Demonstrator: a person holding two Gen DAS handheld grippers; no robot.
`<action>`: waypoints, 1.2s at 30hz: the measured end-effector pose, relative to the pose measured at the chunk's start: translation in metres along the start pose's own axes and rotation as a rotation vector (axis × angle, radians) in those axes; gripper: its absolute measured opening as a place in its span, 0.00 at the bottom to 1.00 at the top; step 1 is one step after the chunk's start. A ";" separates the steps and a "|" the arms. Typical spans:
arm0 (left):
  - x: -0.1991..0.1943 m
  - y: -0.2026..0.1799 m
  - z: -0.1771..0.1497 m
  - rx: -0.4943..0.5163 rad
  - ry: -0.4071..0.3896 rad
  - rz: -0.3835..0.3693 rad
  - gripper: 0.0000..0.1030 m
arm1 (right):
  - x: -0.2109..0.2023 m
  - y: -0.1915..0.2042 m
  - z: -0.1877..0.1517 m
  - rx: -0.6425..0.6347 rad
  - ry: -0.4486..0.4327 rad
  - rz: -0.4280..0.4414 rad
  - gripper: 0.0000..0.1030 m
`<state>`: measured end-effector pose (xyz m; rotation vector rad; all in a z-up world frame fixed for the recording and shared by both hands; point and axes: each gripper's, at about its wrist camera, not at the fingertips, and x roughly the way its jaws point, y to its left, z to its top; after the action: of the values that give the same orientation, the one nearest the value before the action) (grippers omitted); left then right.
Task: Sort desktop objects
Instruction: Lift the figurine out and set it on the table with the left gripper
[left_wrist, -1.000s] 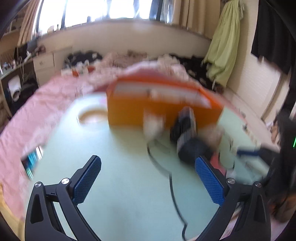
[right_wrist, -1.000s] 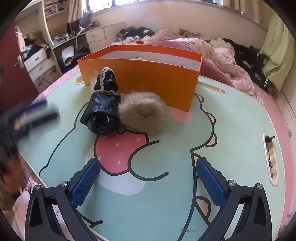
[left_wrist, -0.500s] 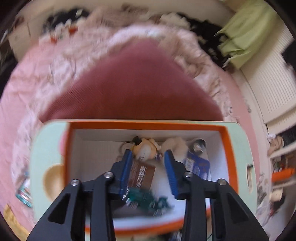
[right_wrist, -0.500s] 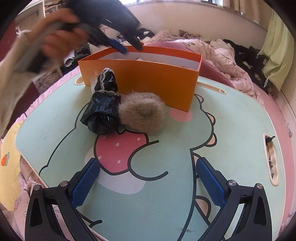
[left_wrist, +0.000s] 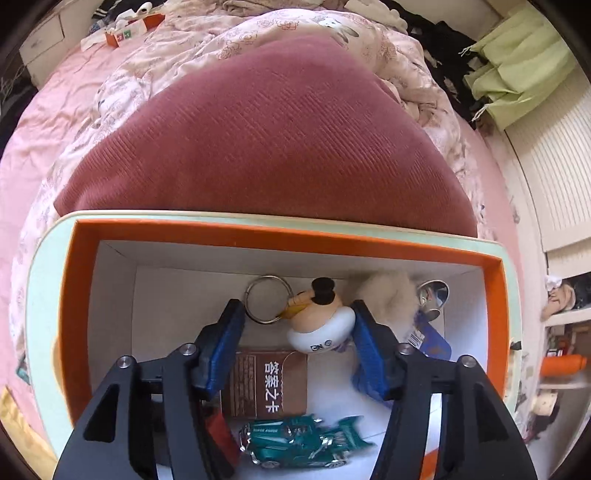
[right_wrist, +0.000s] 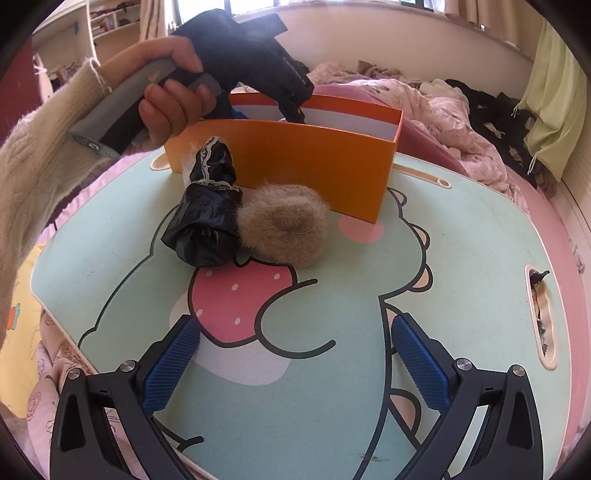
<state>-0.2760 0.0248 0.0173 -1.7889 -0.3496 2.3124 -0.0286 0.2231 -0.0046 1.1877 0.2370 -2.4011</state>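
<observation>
My left gripper (left_wrist: 295, 308) hangs over the open orange box (left_wrist: 258, 230), pointing steeply down into it. Its jaws are opening and the pads press on nothing. Below them in the box lie a duck keychain (left_wrist: 319, 325) with a metal ring (left_wrist: 266, 299), a brown booklet (left_wrist: 269, 384) and a green toy car (left_wrist: 303, 441). A white fluffy ball (left_wrist: 388, 291) and a blue item (left_wrist: 428, 339) lie to the right. My right gripper (right_wrist: 295, 325) stands open and empty low over the mint table (right_wrist: 461, 258). In front of the box (right_wrist: 295, 158) sit a black bag bundle (right_wrist: 207, 221) and a tan fur ball (right_wrist: 284, 225).
A person's hand (right_wrist: 173, 103) in a cream sleeve holds the left gripper's handle above the box. A maroon cushion (left_wrist: 266, 140) and pink bedding lie behind the table. The table has a slot (right_wrist: 541, 317) near its right edge.
The left gripper swung from low over the table to above the box and tipped downward. Its jaws narrowed, then widened again. The right gripper stayed still.
</observation>
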 end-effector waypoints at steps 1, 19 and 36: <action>-0.001 -0.002 0.000 0.009 -0.011 0.002 0.55 | 0.000 0.000 0.000 -0.001 0.000 -0.001 1.00; -0.134 0.018 -0.132 0.121 -0.364 -0.189 0.36 | 0.000 0.000 -0.001 -0.003 -0.001 0.000 1.00; -0.085 0.039 -0.240 0.100 -0.439 -0.108 0.79 | 0.000 0.000 -0.001 -0.005 0.000 0.001 1.00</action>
<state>-0.0229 -0.0215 0.0260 -1.1751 -0.3755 2.5772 -0.0278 0.2231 -0.0054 1.1861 0.2420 -2.3985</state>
